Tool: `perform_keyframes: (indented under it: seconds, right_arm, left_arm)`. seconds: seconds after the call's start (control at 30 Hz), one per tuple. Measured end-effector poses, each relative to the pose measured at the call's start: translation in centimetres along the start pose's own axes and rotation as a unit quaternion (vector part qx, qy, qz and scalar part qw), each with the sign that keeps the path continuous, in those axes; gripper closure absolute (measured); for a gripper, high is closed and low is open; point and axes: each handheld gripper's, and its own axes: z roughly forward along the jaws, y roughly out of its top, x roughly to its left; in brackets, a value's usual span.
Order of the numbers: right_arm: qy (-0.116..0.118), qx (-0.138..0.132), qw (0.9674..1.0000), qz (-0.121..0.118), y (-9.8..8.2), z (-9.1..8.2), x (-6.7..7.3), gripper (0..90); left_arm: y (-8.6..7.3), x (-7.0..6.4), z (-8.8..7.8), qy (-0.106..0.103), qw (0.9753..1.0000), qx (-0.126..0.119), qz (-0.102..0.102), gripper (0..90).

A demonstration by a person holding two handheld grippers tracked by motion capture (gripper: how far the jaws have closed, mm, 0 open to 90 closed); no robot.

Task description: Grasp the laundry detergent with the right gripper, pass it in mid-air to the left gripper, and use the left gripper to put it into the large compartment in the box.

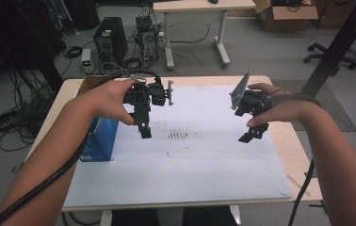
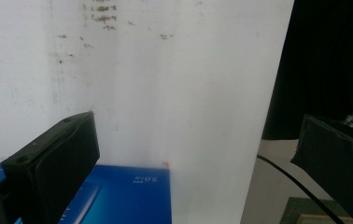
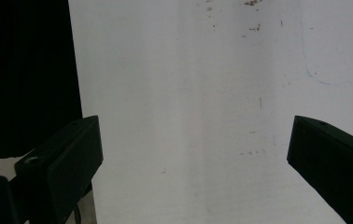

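Office floor with cables surrounds the tabletop [image 1: 279, 141], where a blue box [image 1: 101, 141] stands at the left edge just beside the left claw [image 1: 144, 128], both claws wide and empty, right claw [image 1: 251, 133] well apart, apparently poised for reaching.

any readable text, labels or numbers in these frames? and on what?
Blue box: small white print near its top edge in the left gripper view, too blurred to read; it may be digits.
White board: dark smudges, no legible writing.
Left gripper, right gripper: no markings seen.
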Motion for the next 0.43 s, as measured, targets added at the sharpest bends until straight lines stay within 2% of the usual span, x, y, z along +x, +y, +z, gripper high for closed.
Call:
perform_keyframes:
  seconds: [0.43]
  right_arm:
    - [0.000,0.001,1.0000,0.005,-0.12,0.12,-0.15,3.2]
  left_arm:
    - [-0.16,0.25,-0.14,0.001,1.0000,-0.008,-0.002,0.2]
